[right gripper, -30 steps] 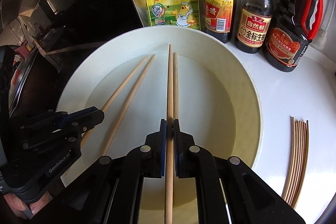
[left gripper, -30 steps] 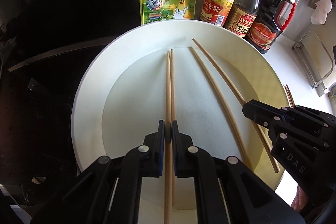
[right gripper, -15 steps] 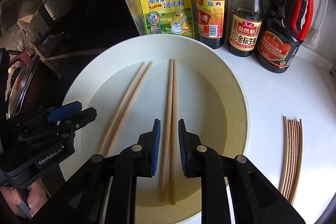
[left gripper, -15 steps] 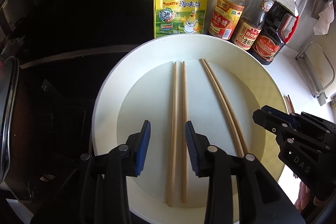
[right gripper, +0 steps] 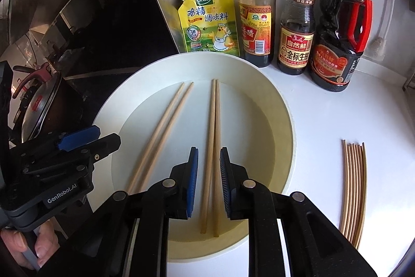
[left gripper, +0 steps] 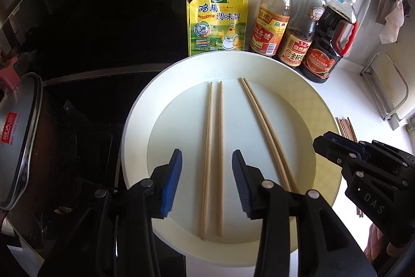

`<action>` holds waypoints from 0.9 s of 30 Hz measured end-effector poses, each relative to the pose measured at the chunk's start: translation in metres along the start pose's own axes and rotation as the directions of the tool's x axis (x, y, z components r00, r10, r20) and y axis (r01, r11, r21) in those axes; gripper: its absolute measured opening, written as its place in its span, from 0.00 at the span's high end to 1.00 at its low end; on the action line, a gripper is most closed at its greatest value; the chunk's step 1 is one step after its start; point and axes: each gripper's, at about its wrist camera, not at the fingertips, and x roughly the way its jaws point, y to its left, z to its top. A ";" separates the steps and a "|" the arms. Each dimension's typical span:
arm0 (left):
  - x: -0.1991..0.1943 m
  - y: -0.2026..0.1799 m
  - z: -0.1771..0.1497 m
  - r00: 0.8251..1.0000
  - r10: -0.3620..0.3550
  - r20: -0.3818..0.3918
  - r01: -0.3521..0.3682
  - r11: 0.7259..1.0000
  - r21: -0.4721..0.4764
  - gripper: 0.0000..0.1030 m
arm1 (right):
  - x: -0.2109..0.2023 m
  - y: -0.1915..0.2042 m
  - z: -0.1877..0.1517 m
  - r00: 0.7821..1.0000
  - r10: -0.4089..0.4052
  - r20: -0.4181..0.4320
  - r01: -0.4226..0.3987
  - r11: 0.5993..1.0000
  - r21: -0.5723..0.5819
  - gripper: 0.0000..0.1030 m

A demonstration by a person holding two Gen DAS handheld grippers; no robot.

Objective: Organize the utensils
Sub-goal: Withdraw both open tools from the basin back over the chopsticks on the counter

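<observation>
Four light wooden chopsticks lie as two pairs in one round cream plate. Beside that plate stand three sauce bottles and one yellow pouch. The left gripper and right gripper both gape, gripping nothing.

Matt wooden chopsticks lie on a smooth, satin-white plate.

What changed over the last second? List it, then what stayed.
Both claws, left and right, opened, released their chopstick pairs flat onto the plate and backed away. Bottles, pouch and the spare chopsticks stayed put.
</observation>
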 end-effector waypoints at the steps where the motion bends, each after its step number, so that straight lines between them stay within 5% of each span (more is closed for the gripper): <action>1: -0.002 -0.001 -0.001 1.000 -0.001 0.002 0.001 1.000 0.001 0.60 | -0.002 0.000 -0.001 1.000 0.000 0.004 0.000 1.000 0.000 0.84; 27: -0.039 -0.052 -0.026 0.999 -0.008 0.031 0.007 1.000 0.027 0.48 | -0.055 -0.041 -0.039 0.998 -0.013 0.066 0.010 0.999 0.044 0.77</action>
